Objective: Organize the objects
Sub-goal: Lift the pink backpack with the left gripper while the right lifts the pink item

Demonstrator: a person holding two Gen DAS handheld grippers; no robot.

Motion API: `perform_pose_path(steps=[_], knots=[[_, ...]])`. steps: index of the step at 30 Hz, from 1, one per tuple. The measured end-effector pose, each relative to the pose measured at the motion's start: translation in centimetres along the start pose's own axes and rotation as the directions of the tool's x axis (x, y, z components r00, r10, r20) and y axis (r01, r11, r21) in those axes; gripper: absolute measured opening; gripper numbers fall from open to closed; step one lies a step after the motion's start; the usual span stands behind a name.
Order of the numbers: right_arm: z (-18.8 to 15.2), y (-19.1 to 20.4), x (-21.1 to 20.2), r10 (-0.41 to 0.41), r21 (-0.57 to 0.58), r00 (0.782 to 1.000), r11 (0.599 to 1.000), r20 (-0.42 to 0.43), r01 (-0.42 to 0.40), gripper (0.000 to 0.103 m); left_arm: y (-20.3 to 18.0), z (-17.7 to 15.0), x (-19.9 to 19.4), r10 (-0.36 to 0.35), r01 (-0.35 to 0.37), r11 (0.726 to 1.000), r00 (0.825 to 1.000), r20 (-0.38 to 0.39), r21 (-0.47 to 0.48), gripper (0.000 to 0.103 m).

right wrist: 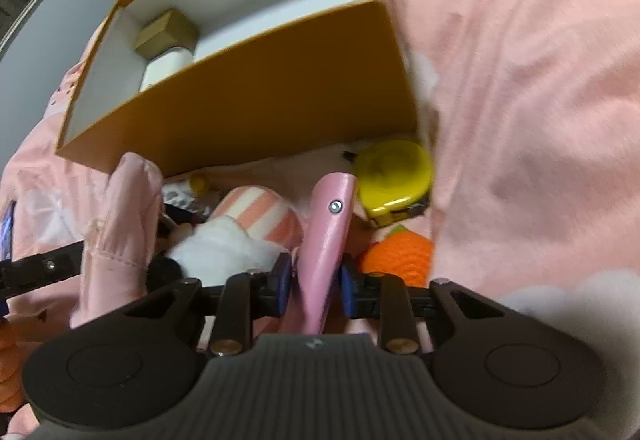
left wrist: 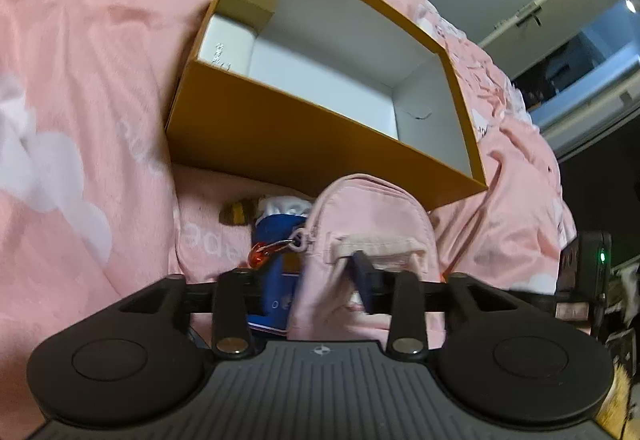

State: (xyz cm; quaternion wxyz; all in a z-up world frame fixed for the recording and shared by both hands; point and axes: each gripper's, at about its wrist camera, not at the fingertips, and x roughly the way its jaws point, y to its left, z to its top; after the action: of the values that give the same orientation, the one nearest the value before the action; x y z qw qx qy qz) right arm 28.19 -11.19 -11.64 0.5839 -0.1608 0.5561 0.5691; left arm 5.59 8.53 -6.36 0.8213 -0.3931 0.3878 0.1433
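An open orange box (left wrist: 280,132) with a white inside lies on the pink bedding; it also shows in the right wrist view (right wrist: 256,96). It holds a gold box (right wrist: 168,30) and a white item (right wrist: 166,70). My left gripper (left wrist: 360,280) is shut on a pink pouch (left wrist: 372,220) just in front of the box. The pouch also shows in the right wrist view (right wrist: 120,220). My right gripper (right wrist: 316,284) is shut on a pink flat case (right wrist: 330,228) with a screw, held in front of the box.
A blue packet (left wrist: 276,240) and an orange clip (left wrist: 262,254) lie beside the pouch. A yellow tape measure (right wrist: 394,180), an orange knitted item (right wrist: 400,256), a striped pink-and-white item (right wrist: 260,212) and white fluff (right wrist: 224,248) lie by the box. A cabinet (left wrist: 560,12) stands at right.
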Motion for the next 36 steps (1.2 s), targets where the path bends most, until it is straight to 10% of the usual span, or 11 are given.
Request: perform_pose_path(steps=[20,26,36], knots=[[-0.5,0.4,-0.6,-0.037,-0.026,0.999,0.999,0.018,0.038,0.026,-1.1,-0.3,0.7,-0.024,0.024,1.0,1.0,-0.001,0.017,0.054],[-0.6,0.5,-0.8,-0.047,-0.04,0.998,0.998,0.034,0.049,0.025,-1.6,-0.4,0.6,-0.041,0.041,0.998,0.999,0.018,0.038,0.027],[-0.4,-0.2,-6.7,-0.02,-0.008,0.992,1.0,0.127,0.021,0.019,-2.5,0.3,-2.3,-0.1,0.091,0.993,0.988,0.114,0.079,0.021]])
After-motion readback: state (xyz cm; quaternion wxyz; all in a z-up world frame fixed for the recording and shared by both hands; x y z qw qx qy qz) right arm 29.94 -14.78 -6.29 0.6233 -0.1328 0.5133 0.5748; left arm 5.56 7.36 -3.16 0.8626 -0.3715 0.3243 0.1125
